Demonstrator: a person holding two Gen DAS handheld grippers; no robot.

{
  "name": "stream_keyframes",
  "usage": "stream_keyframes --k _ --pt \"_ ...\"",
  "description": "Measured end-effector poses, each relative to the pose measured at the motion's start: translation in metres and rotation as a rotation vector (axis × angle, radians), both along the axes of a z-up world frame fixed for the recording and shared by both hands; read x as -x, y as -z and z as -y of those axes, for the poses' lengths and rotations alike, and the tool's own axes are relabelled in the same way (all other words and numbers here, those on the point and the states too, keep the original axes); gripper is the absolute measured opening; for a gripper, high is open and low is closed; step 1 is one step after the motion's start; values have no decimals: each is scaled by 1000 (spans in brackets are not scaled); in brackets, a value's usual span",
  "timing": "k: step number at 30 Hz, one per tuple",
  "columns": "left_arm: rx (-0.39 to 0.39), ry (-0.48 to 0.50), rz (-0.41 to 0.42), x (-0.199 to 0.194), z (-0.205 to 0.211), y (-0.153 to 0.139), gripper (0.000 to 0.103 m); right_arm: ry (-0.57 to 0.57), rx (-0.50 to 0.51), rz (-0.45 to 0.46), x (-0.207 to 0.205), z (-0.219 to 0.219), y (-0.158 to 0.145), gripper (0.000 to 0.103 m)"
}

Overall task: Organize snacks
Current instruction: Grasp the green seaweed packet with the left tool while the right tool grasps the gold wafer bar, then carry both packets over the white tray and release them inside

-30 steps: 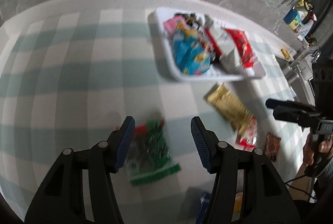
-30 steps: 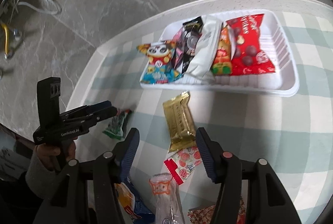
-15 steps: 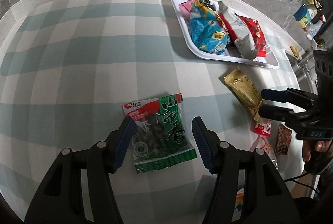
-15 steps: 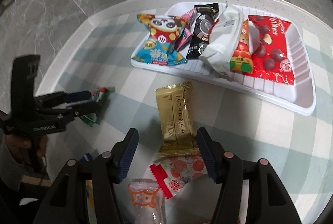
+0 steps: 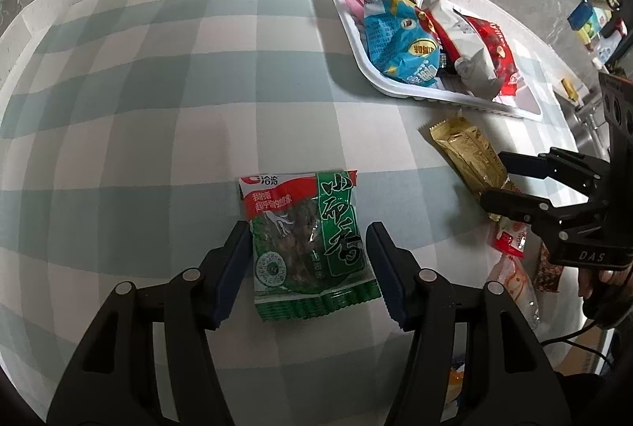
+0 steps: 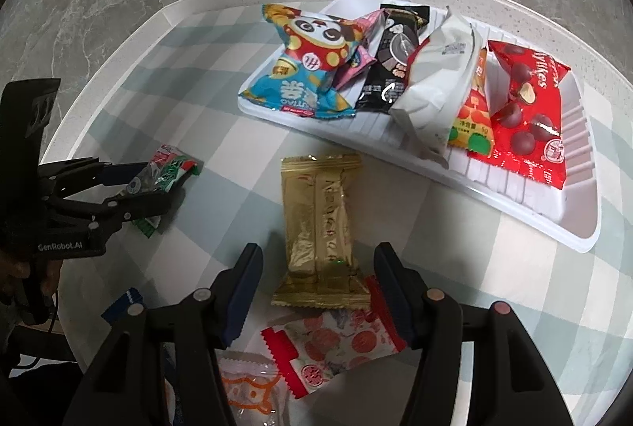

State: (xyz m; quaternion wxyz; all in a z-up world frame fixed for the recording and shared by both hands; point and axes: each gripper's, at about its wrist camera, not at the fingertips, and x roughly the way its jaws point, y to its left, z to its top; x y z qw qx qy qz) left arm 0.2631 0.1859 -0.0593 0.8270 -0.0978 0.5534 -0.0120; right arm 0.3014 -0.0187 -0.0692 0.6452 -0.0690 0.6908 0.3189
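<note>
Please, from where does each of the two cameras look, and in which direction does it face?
Left wrist: sits behind the open left gripper, looking down at the green packet between its fingers; the right gripper shows at right.
Right wrist: sits behind the open right gripper, looking down at the gold packet; the left gripper shows at left.
Shared: both packets, white tray.
</note>
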Motion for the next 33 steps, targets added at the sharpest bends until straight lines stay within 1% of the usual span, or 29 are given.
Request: stream_keyframes --k 7,10,11,12,13,14,16,17,18,19,21,24,29,33 --pt "-66 31 9 -1 11 2 58 -16 6 11 -4 -5 7 62" --pt "-74 37 19 1 13 2 57 -36 8 22 -4 -10 8 61" --pt "-73 38 22 2 13 2 56 -39 5 25 -5 -11 8 55" --pt "-74 36 27 2 12 2 52 -41 -3 22 -6 -12 9 44" --pt "-67 35 33 2 12 2 50 -32 -16 8 -8 -11 10 37" --pt "-54 35 36 3 10 2 49 -14 -34 -13 -10 -10 10 34" --pt "-16 14 43 4 4 1 45 28 -71 -55 -13 -3 12 33" --pt "6 9 45 4 1 1 42 49 -85 -70 -14 0 12 33" --pt "34 4 45 4 -2 1 35 76 -106 -94 -16 4 13 33" --pt "65 -12 44 5 -5 1 34 95 -121 -107 -16 7 12 33" --pt "85 -20 45 4 -9 1 33 142 -170 -145 -17 14 10 33" --pt "133 -29 46 5 -12 2 33 192 -215 -187 -17 21 8 33" --pt "179 -39 55 6 -12 -2 33 281 -282 -255 -16 33 8 33" --pt "203 -26 72 6 -9 -9 33 322 -326 -279 -13 41 0 33"
